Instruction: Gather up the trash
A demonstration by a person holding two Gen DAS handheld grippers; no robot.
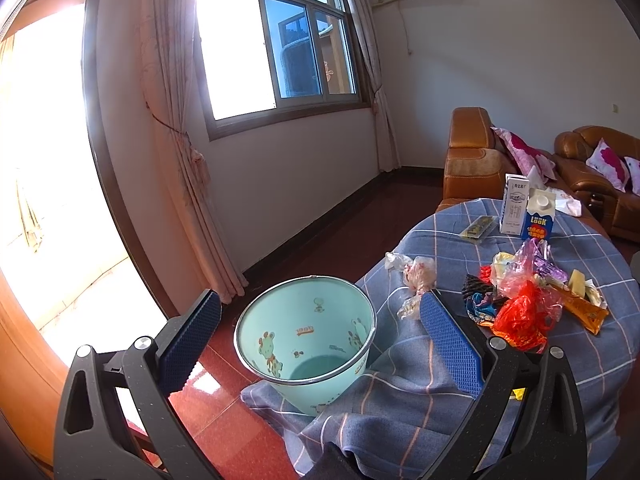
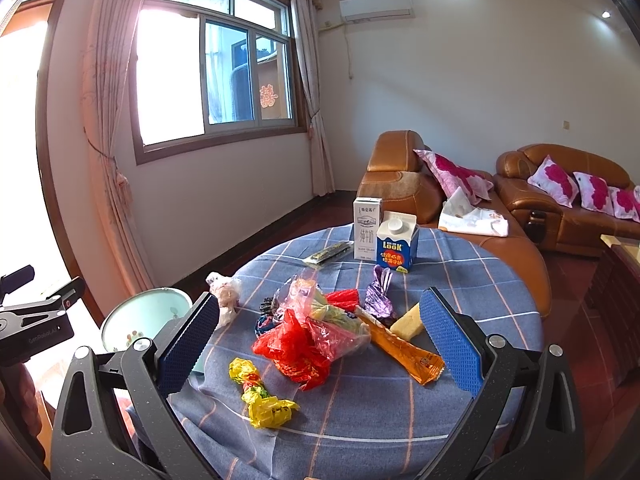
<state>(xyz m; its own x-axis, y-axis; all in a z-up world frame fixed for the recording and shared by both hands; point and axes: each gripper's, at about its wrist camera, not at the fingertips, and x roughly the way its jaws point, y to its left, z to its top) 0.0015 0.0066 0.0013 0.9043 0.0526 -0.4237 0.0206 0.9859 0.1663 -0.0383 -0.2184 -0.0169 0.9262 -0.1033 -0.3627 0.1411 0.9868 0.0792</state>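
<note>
1. Here, a round table (image 2: 460, 280) under a blue checked cloth stands in a living room with a dark red floor (image 1: 320, 240), a sliding window (image 2: 216, 80) hung with pale curtains, and a white air conditioner (image 2: 376, 8) high on the wall.
2. Behind the table, a brown leather sofa (image 2: 560, 200) carries pink flowered cushions.
3. A mint-green bin (image 1: 308, 340) printed with cartoon animals sits at the table's left edge, partly on the hanging cloth; its inside looks empty.
4. At the far side of the table, a tall white milk carton (image 2: 367, 234) stands upright, touching or just beside a shorter blue carton (image 2: 396, 246) with a round white cap.
5. A flat dark packet (image 2: 330, 252) lies to the left of the cartons.
6. The trash lies mid-table: a red plastic bag (image 2: 292, 344), a purple foil wrapper (image 2: 380, 300), an orange snack wrapper (image 2: 404, 352), and a crumpled yellow wrapper (image 2: 260, 396) nearest the camera.
7. A pale crumpled bag (image 1: 418, 274) lies near the bin.
8. The left hand-held gripper (image 1: 320, 344) is spread wide over the bin, holding nothing.
9. The right hand-held gripper (image 2: 320, 344) is likewise spread, empty, above the trash pile.
</note>
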